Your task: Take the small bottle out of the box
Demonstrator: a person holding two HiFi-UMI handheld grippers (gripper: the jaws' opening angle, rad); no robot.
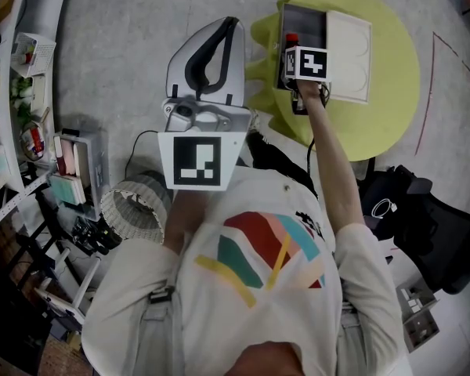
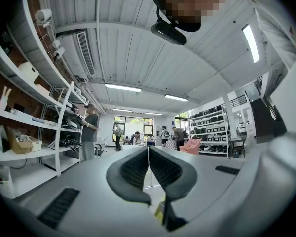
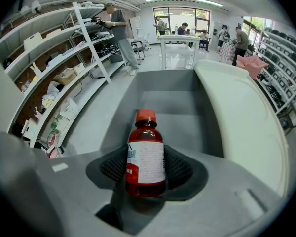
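A small bottle (image 3: 145, 157) of red liquid, with a red cap and a white label, sits between the pads of my right gripper (image 3: 146, 168), which is shut on its body. Behind it lies the open grey box (image 3: 180, 110), its white lid (image 3: 237, 117) folded out to the right. In the head view the right gripper (image 1: 291, 59) reaches down into the box (image 1: 307, 16) on the yellow table, and the bottle's red cap (image 1: 291, 37) shows beside the marker cube. My left gripper (image 1: 229, 25) hangs in front of the chest, away from the box, shut with nothing in it (image 2: 149, 151).
The box rests on a round yellow table (image 1: 392, 92). A wicker basket (image 1: 133, 206) and cluttered shelves (image 1: 16, 92) stand at the left, a black bag and chair (image 1: 423, 218) at the right. Several people stand far off by shelving (image 2: 91, 130).
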